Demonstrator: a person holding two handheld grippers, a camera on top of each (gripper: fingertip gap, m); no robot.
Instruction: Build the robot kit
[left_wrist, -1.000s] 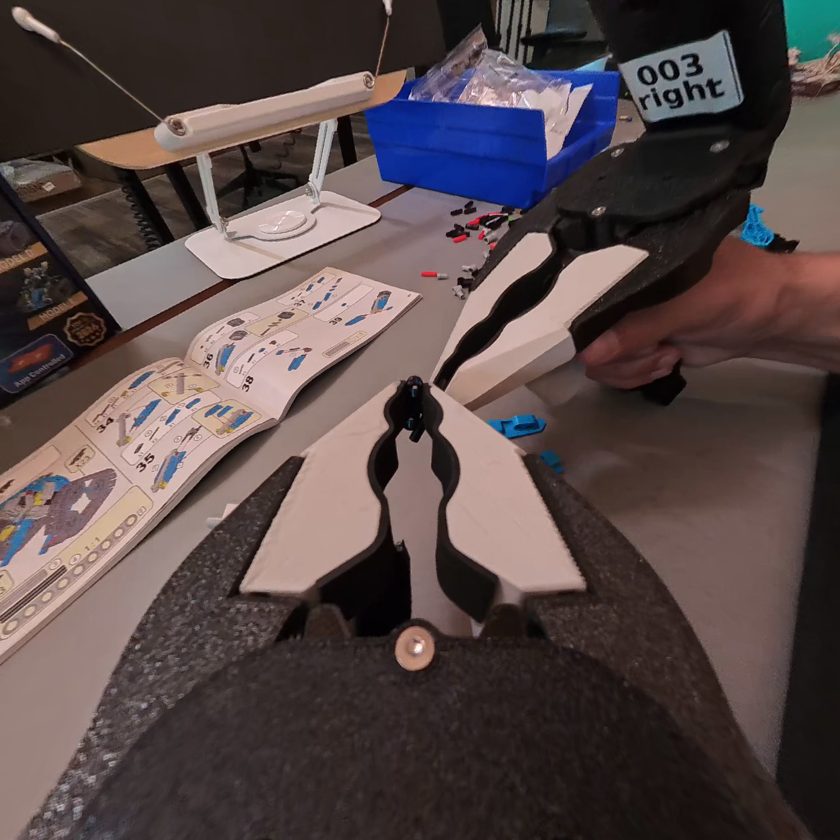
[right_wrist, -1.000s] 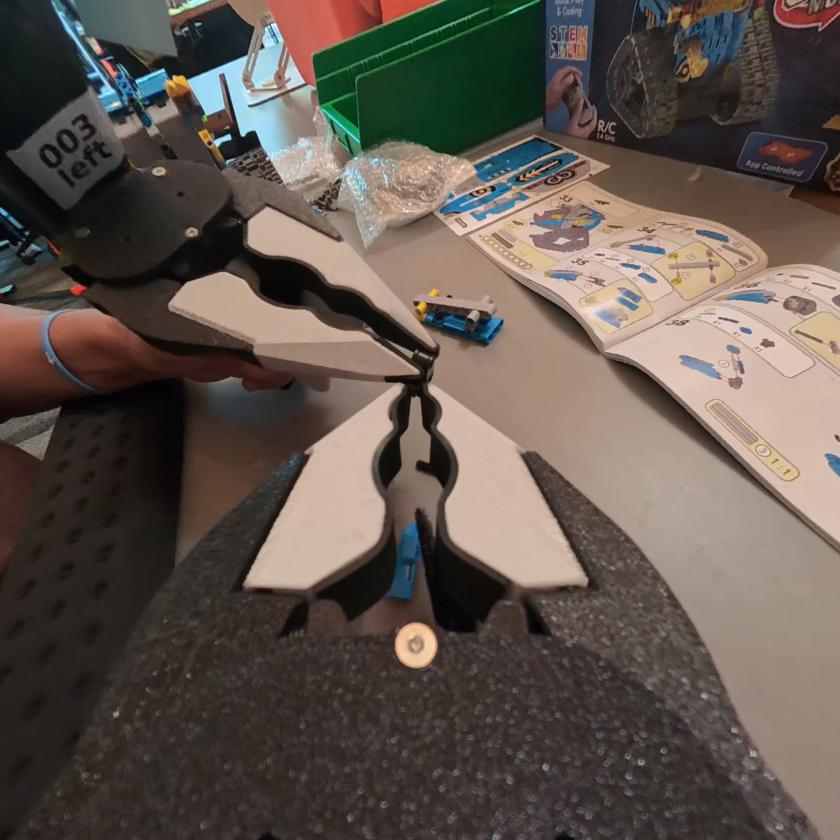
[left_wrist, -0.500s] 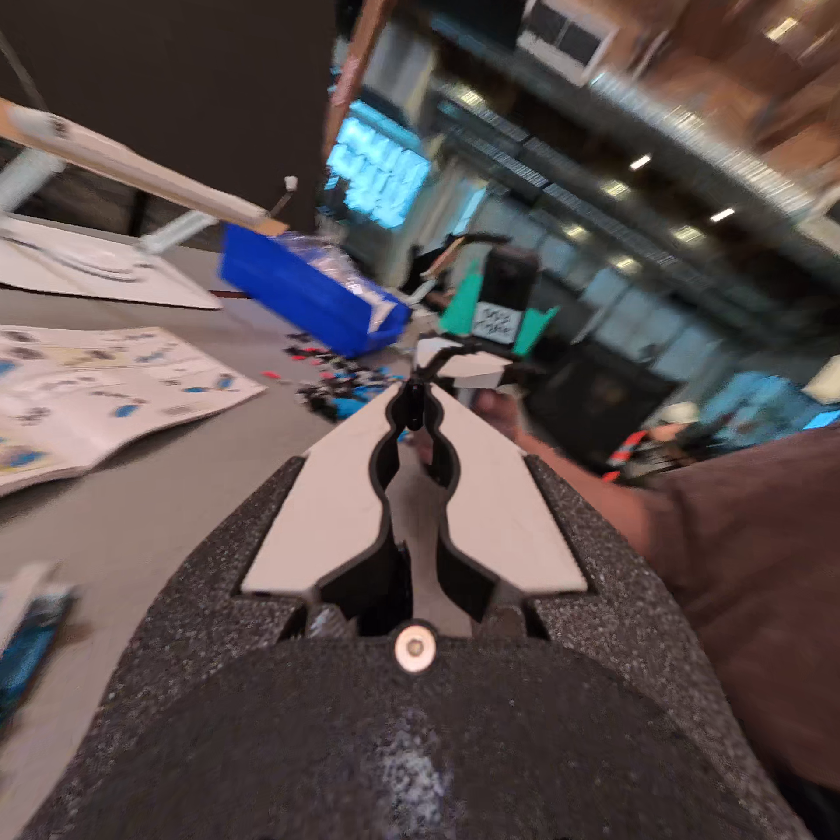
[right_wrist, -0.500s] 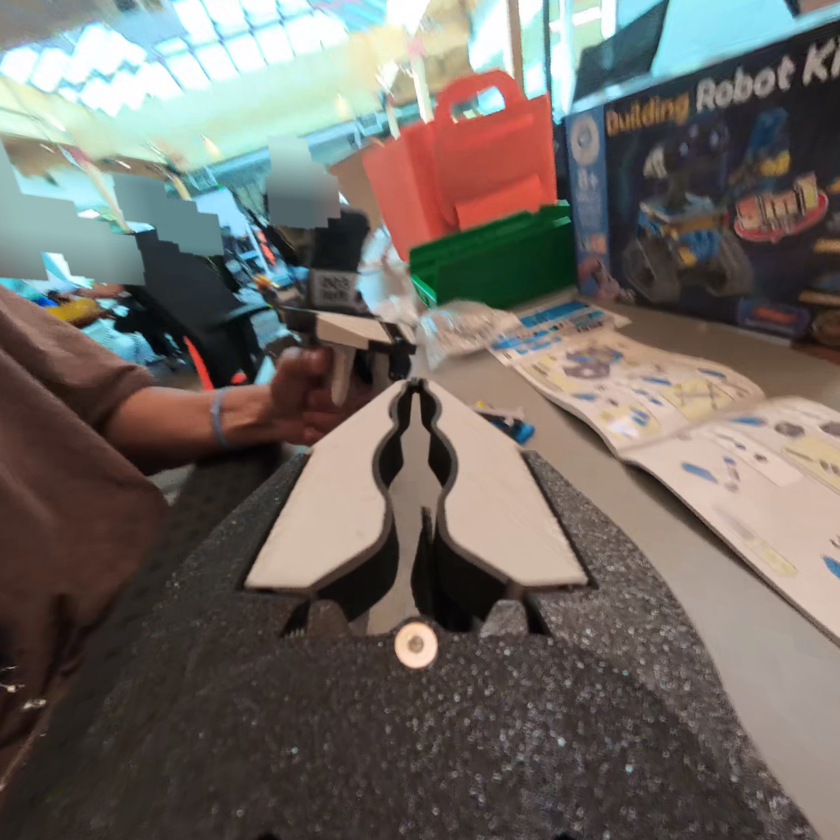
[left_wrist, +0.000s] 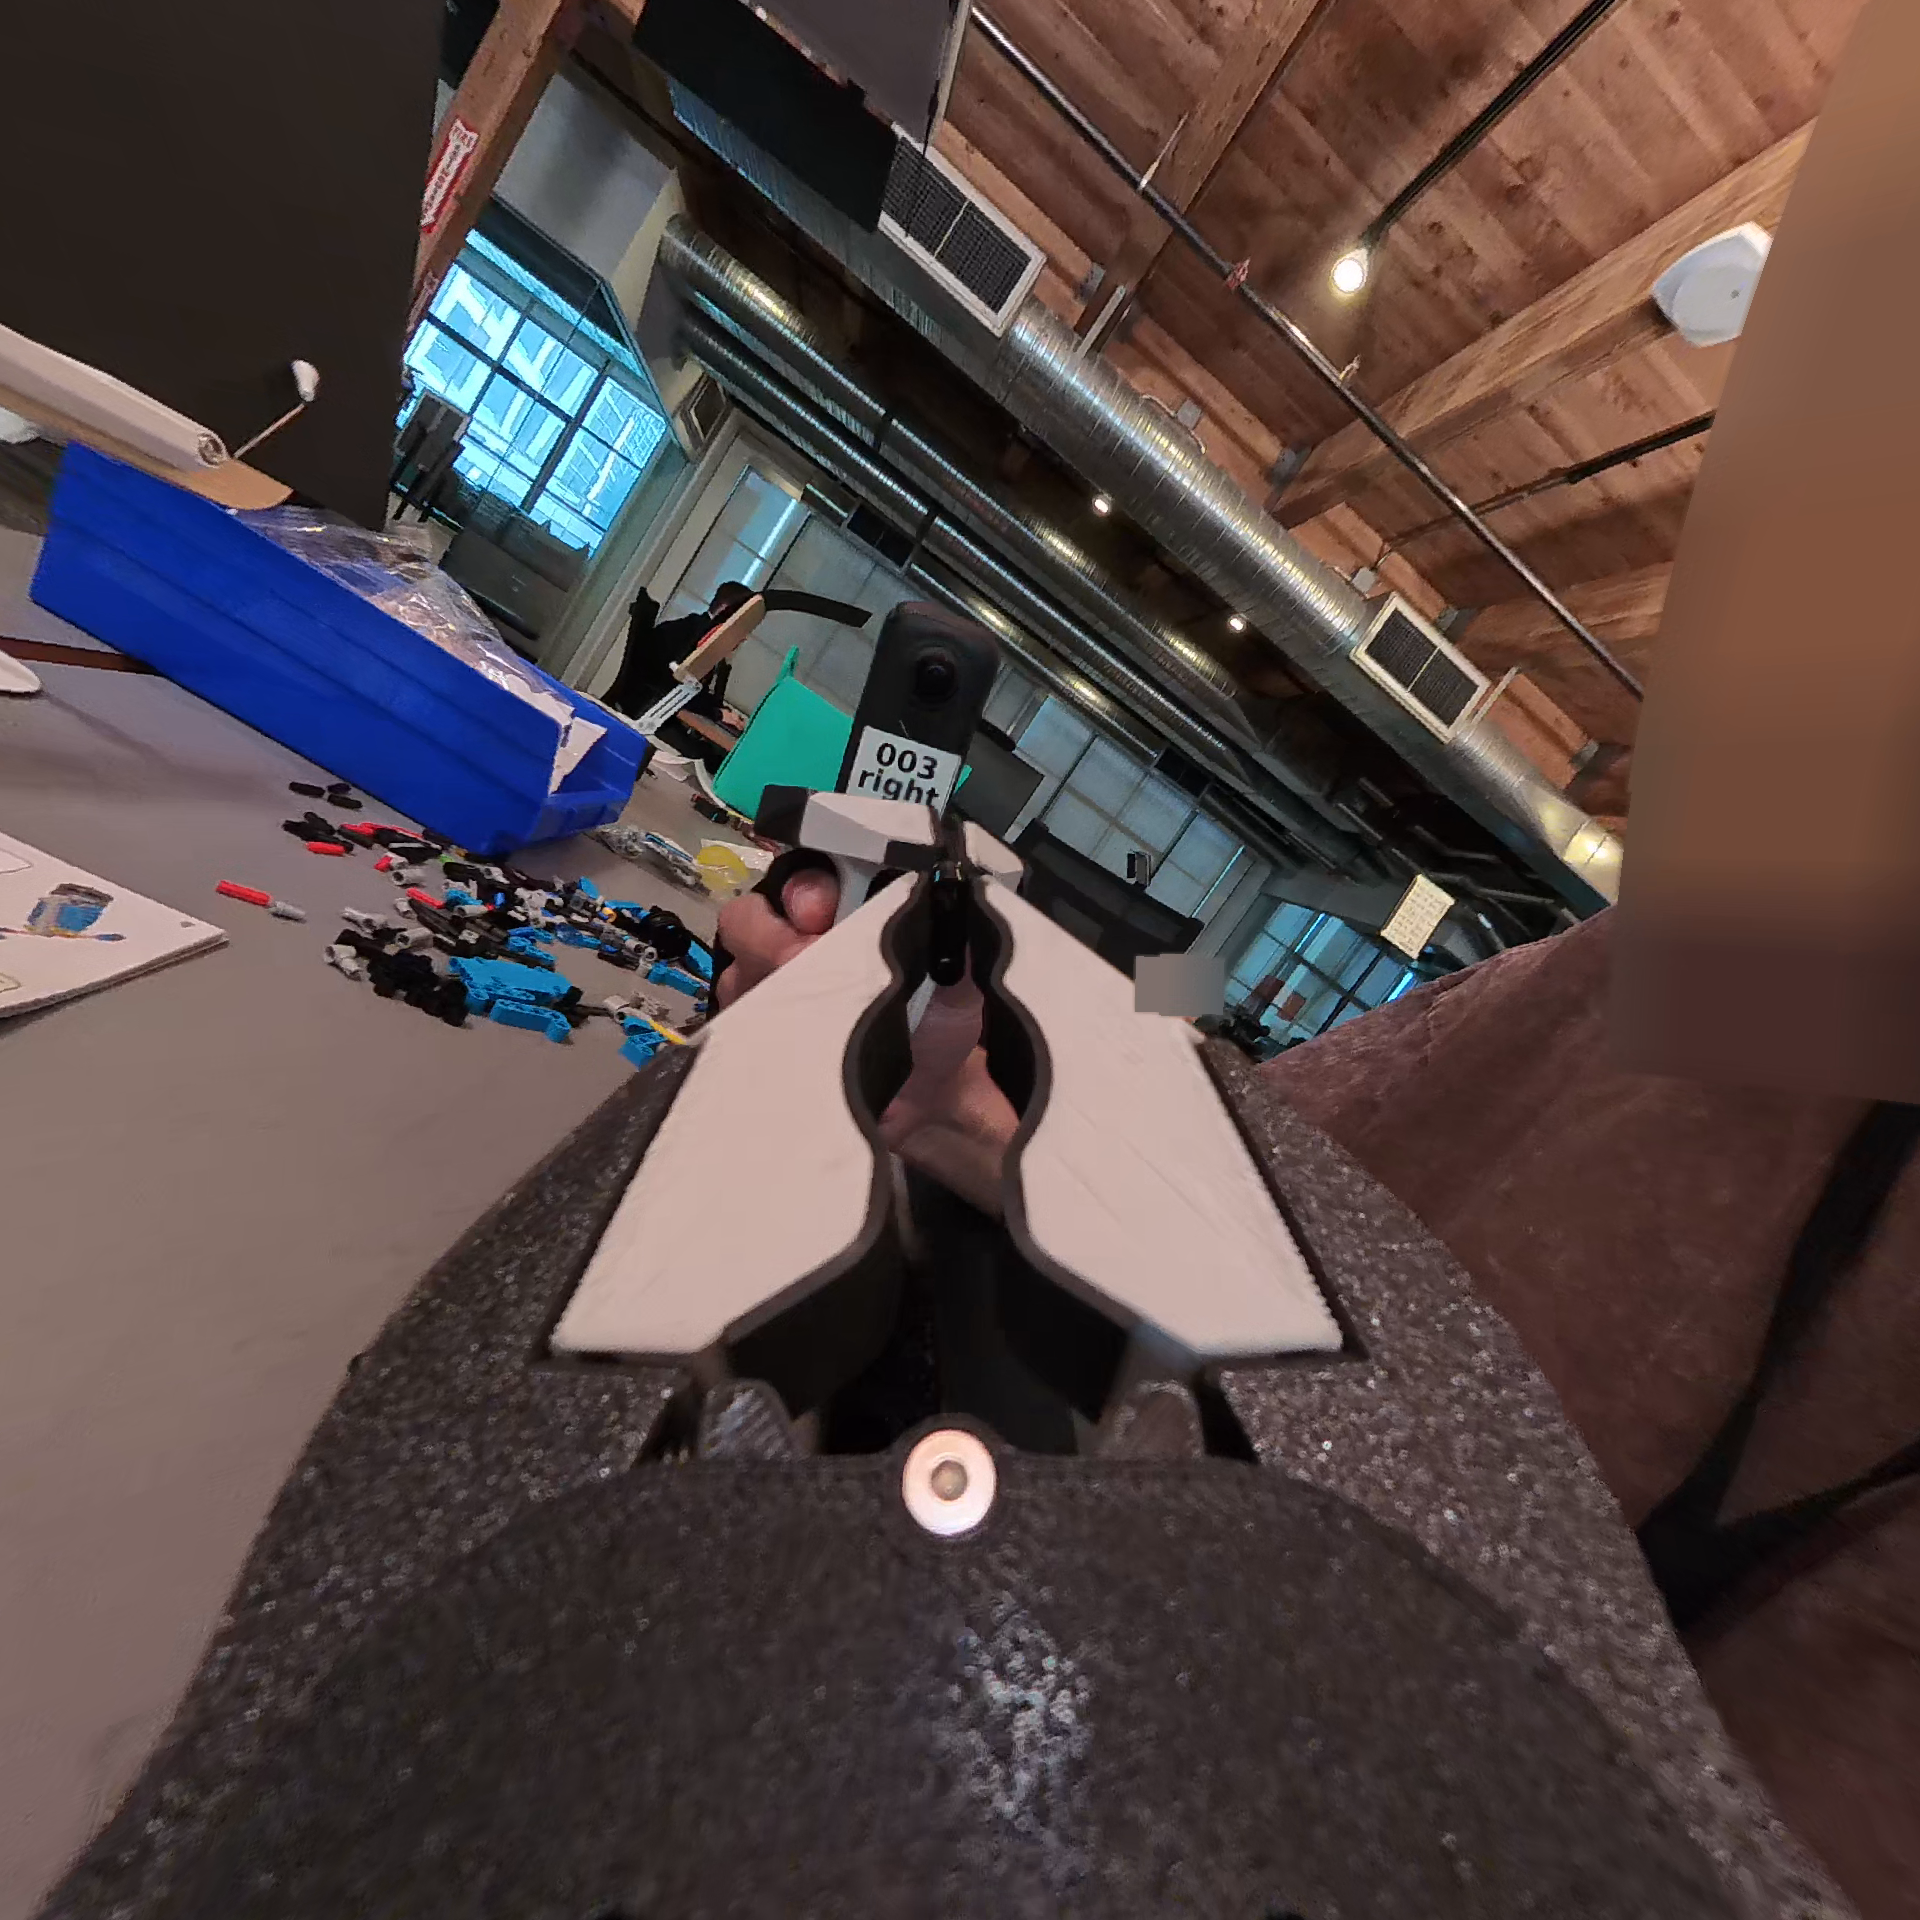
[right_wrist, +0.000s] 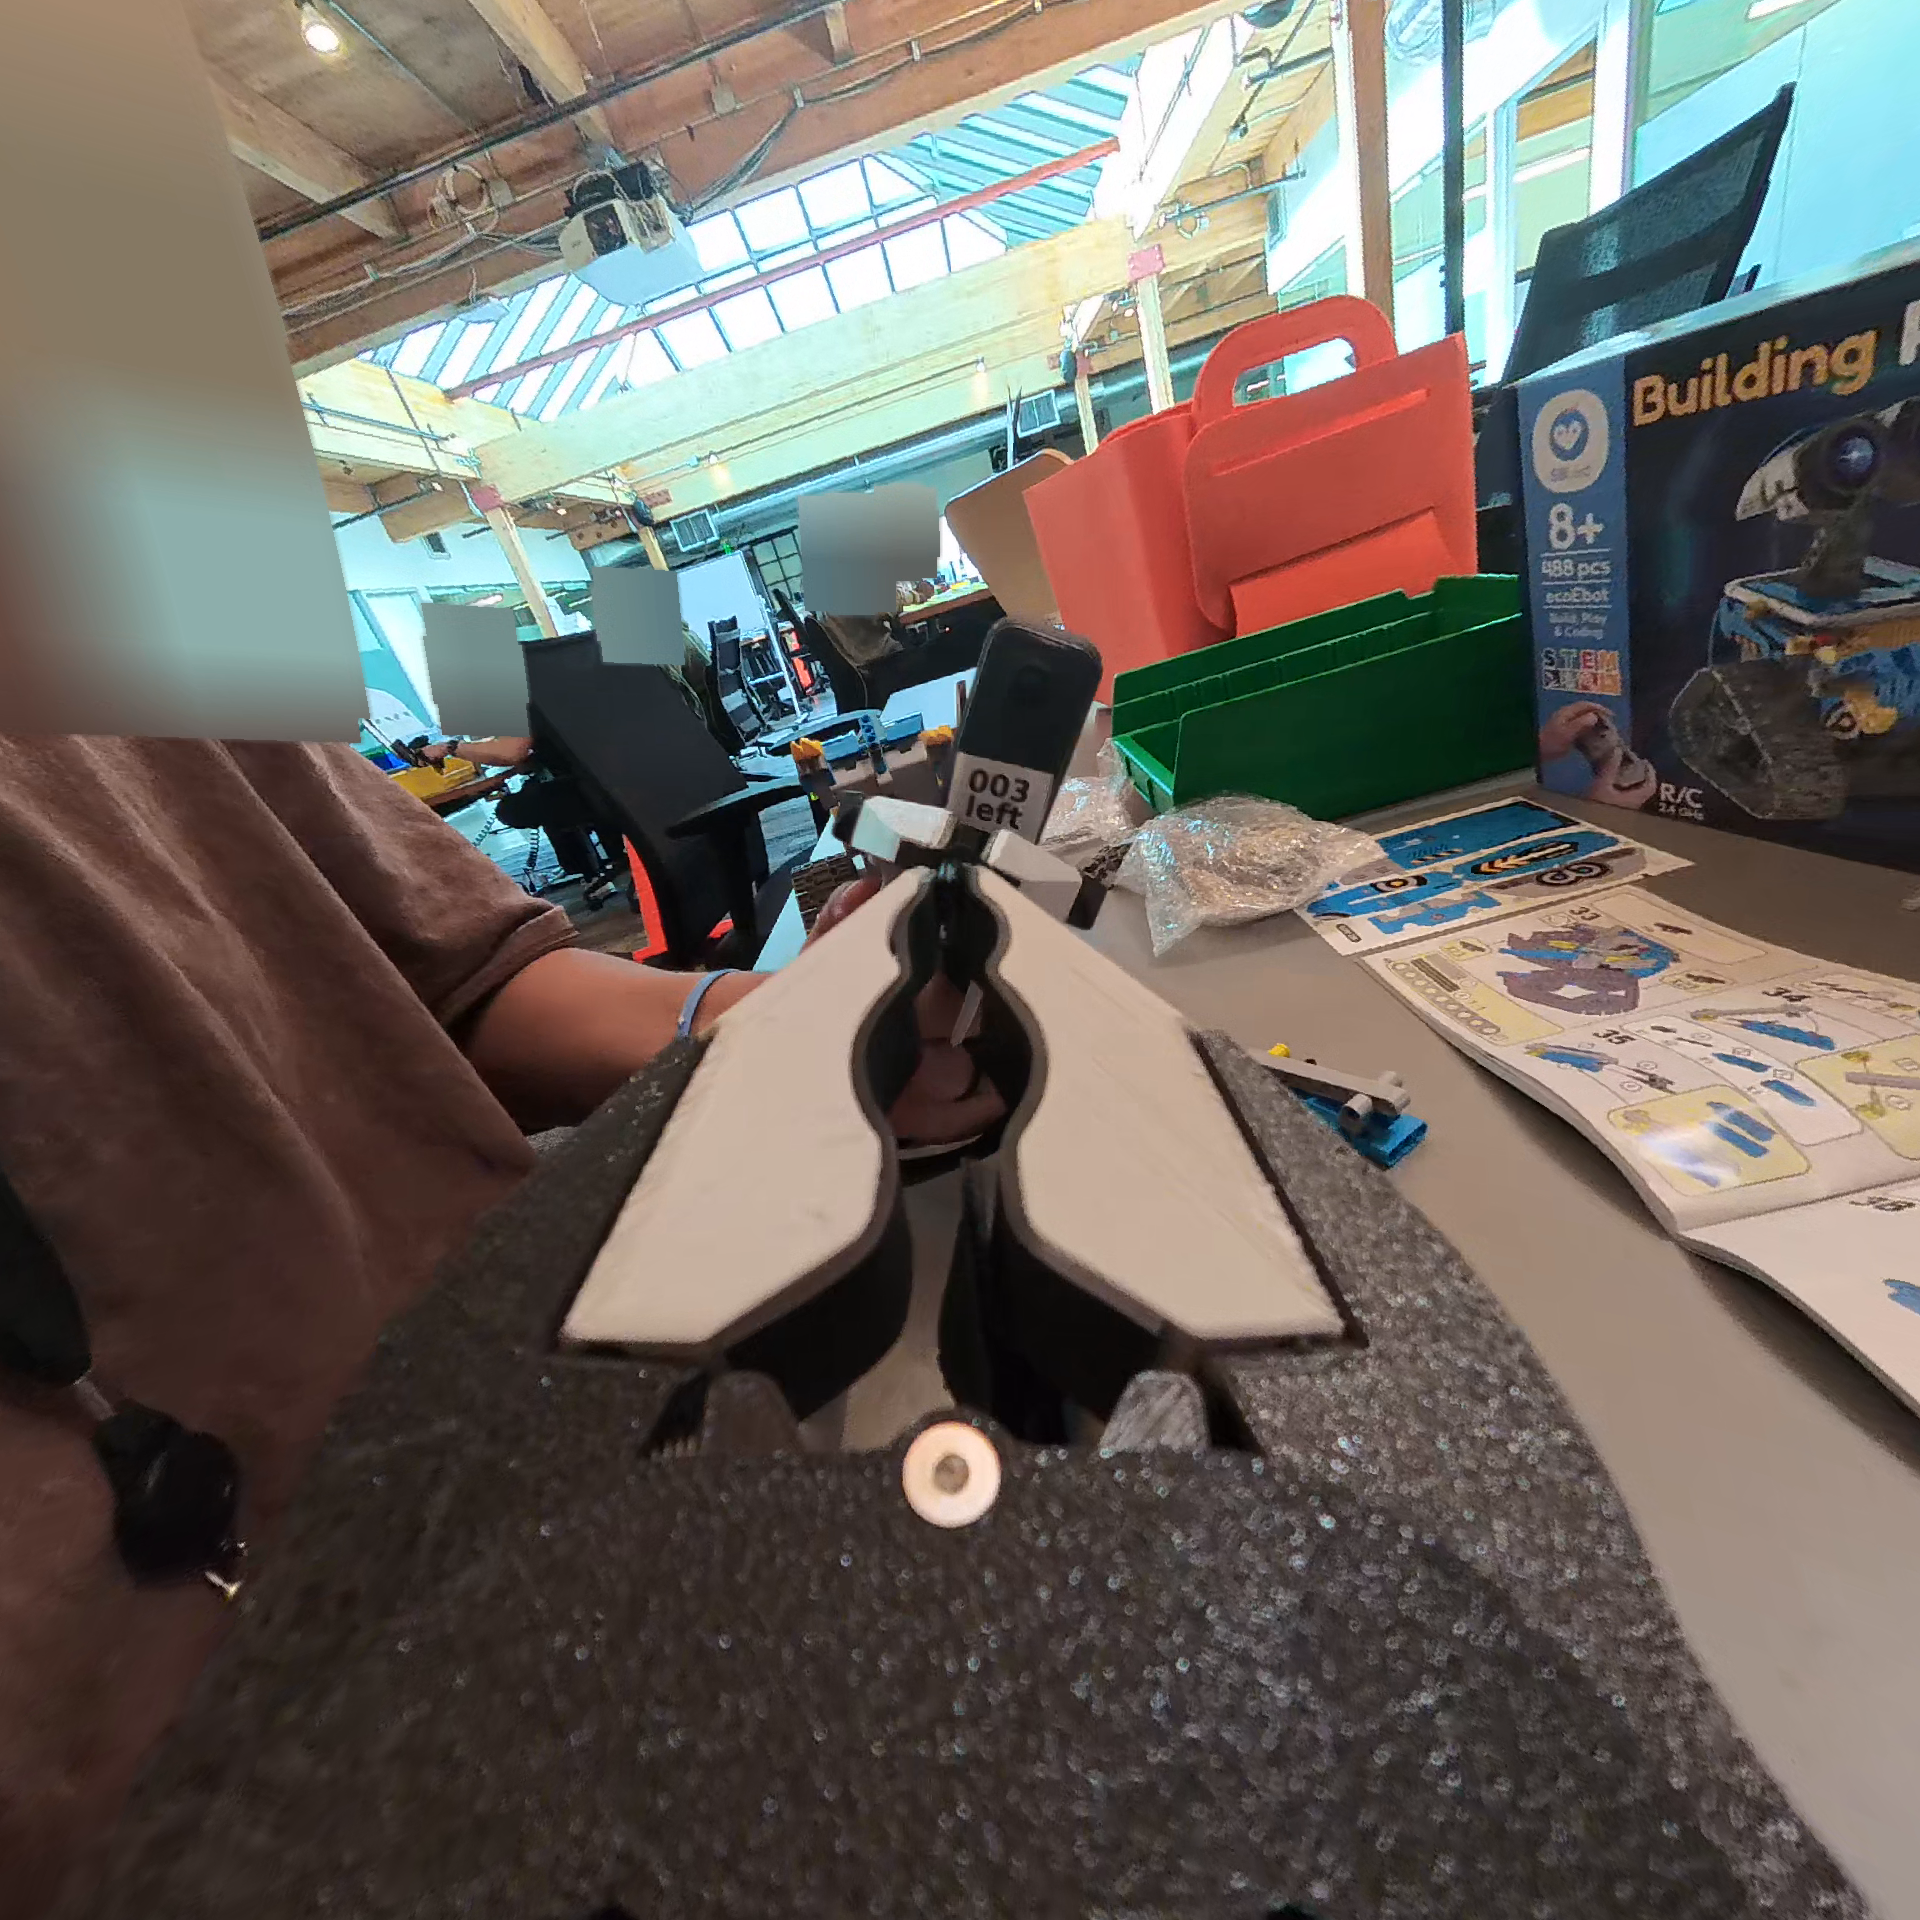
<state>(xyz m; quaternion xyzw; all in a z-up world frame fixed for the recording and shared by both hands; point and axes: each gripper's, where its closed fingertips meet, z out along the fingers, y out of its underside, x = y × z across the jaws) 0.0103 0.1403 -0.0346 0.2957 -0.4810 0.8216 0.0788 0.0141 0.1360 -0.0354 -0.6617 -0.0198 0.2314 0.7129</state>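
Note:
Both grippers are raised above the grey table and point at each other, tip to tip. My left gripper is shut on a small black pin-like piece at its tips. The right gripper faces it, with a hand on its handle. In the right wrist view my right gripper is shut, its tips meeting the left gripper. I cannot tell whether the right one also grips the piece.
A blue bin, a pile of loose blue and black parts and a booklet corner lie on the table. The right wrist view shows the open booklet, a small blue-grey assembly, plastic bags, a green bin, an orange bag and a kit box. The person's brown shirt is close. Both grippers' tips are close together, under 4 cm apart. From either gripper's tips it is about 20 centimetres to the small blue-grey assembly.
Both grippers have lifted from low over the table and tilted up to face each other head-on. They stay shut and tip to tip, the left still holding the black piece.

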